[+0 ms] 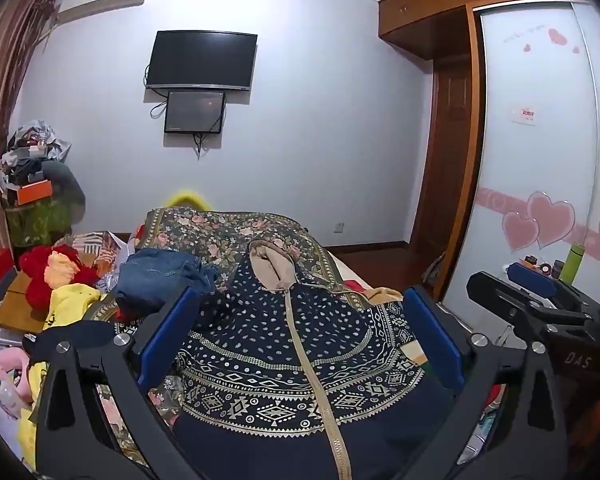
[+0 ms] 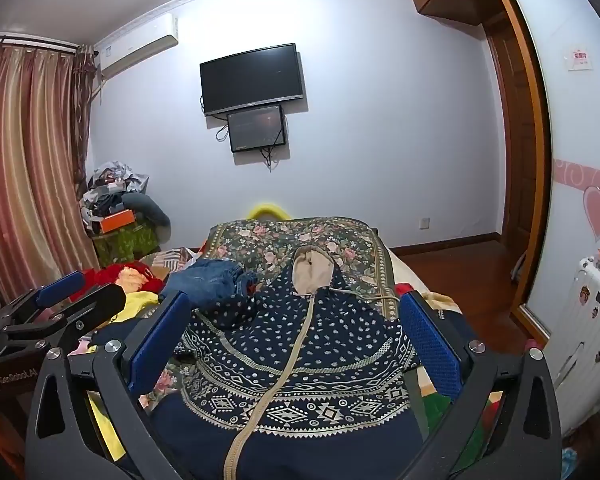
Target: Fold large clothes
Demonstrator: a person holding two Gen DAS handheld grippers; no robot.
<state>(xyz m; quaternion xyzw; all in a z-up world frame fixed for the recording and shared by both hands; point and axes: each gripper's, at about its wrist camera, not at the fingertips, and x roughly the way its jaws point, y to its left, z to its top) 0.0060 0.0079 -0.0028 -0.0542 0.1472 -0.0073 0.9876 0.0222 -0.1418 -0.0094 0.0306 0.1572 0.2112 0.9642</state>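
Your left gripper (image 1: 300,340) is spread fully wide with nothing between its blue pads (image 1: 168,336), hovering tilted slightly downward above the near end of the bed. Your right gripper (image 2: 296,344) is likewise released, jaws wide and holding nothing, just beside the left one; each shows at the edge of the other's view.

Beneath both lies the navy hooded jacket (image 1: 300,360), spread front-up on the floral bedspread (image 1: 228,232), its beige zipper (image 1: 300,344) running away from you up to the tan-lined hood (image 1: 266,264), which points toward the far end of the bed. Bands of cream geometric print cross the jacket's chest.

Beside the hood, toward the bed's left edge, a bundle of blue jeans (image 1: 156,276) rests on the bedspread. Further left sits a heap of yellow and red clothing (image 1: 60,280). On the far wall hang a television (image 1: 202,60) and a smaller screen (image 1: 195,112) below it.
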